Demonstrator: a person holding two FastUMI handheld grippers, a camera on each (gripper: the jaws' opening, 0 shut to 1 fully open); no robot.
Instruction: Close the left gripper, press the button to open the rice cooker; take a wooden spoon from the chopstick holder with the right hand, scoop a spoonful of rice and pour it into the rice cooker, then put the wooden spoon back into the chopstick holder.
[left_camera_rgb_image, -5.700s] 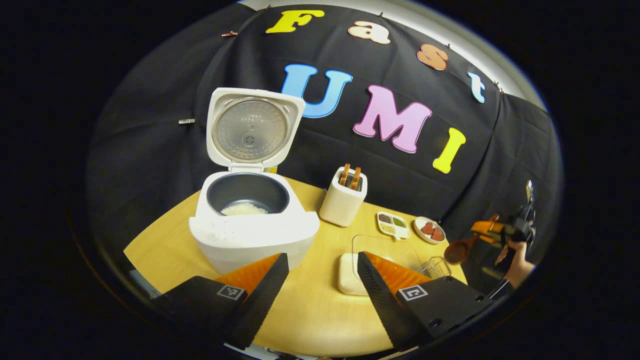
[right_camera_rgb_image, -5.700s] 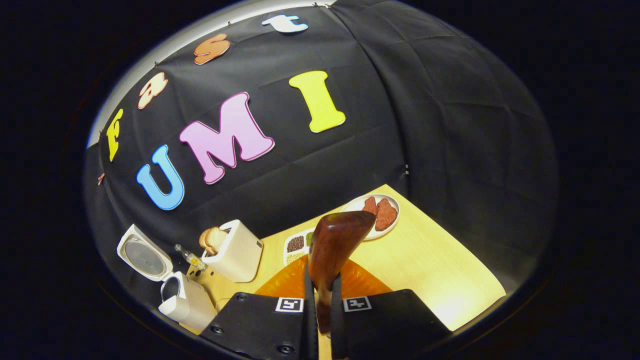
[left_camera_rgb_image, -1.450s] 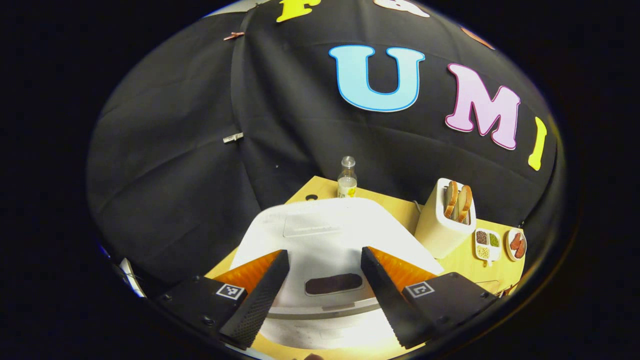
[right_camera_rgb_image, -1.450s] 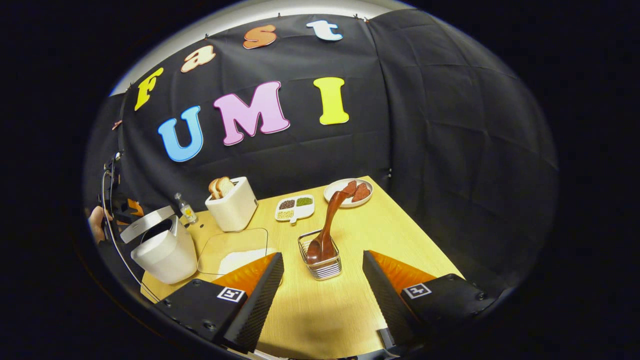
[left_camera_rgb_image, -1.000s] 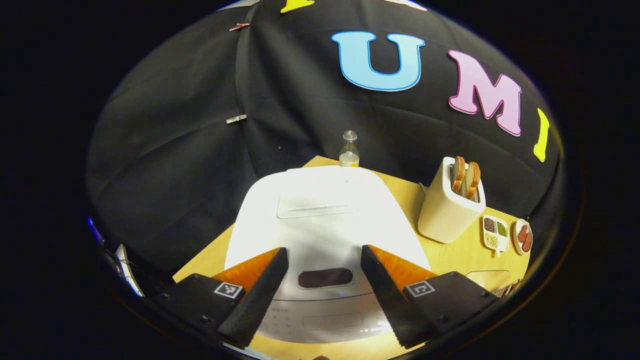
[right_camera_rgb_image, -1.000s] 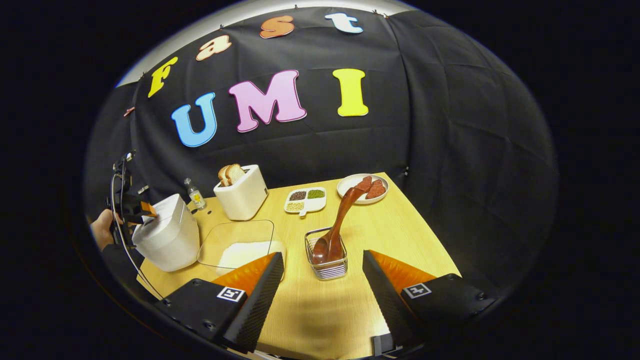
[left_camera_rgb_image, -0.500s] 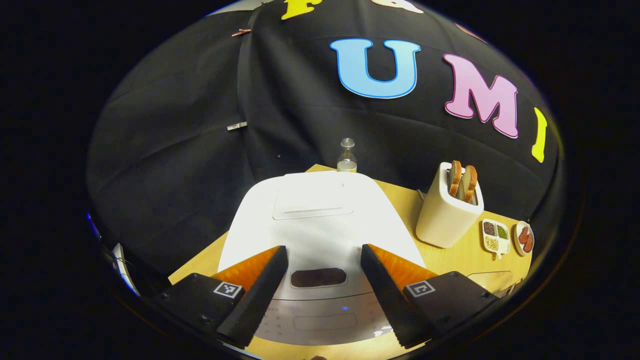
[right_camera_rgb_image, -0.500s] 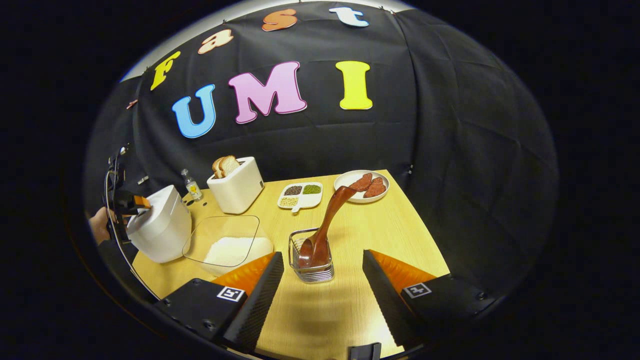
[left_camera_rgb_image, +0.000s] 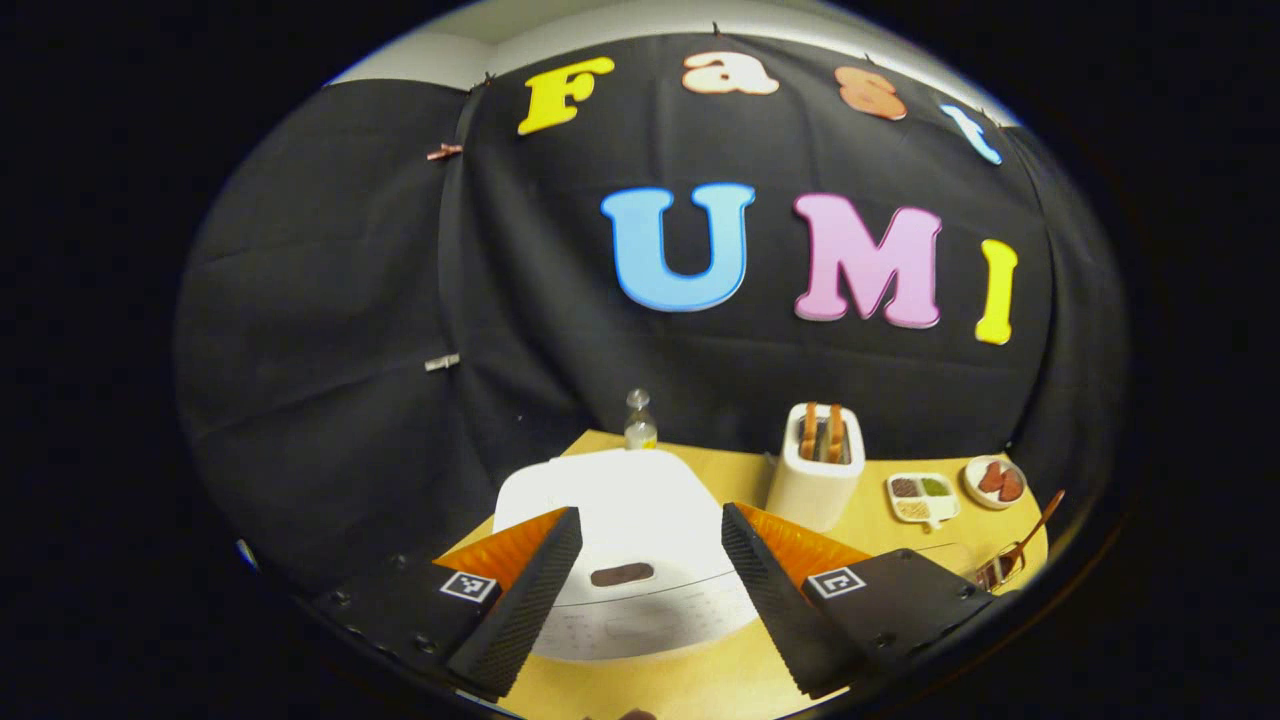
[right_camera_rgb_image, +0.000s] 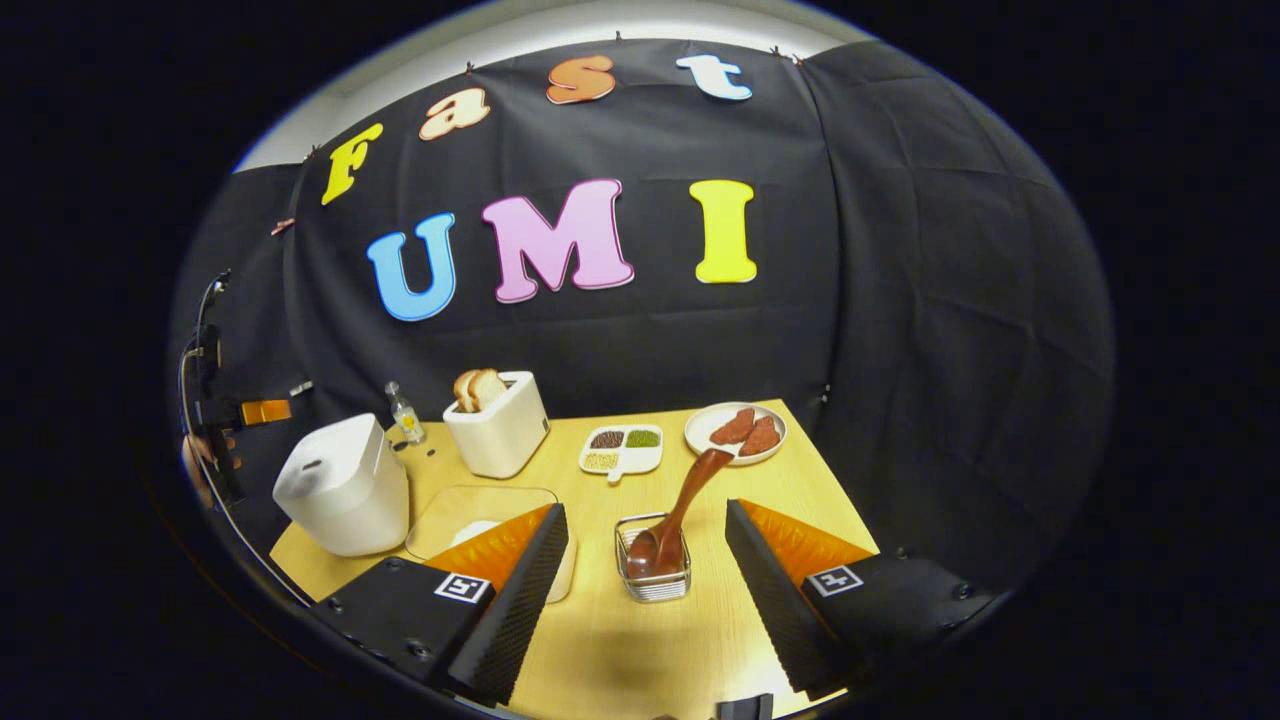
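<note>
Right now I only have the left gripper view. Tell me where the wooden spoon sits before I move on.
Observer: The wooden spoon stands bowl-down in the wire chopstick holder, with its handle leaning toward the plate.
Operator: Report the right gripper.
Observer: The right gripper is open and holds nothing. The holder shows between its fingers, farther off.
Operator: Give me the rice container.
Observer: The clear-topped rice container sits on the table between the rice cooker and the holder.
</note>
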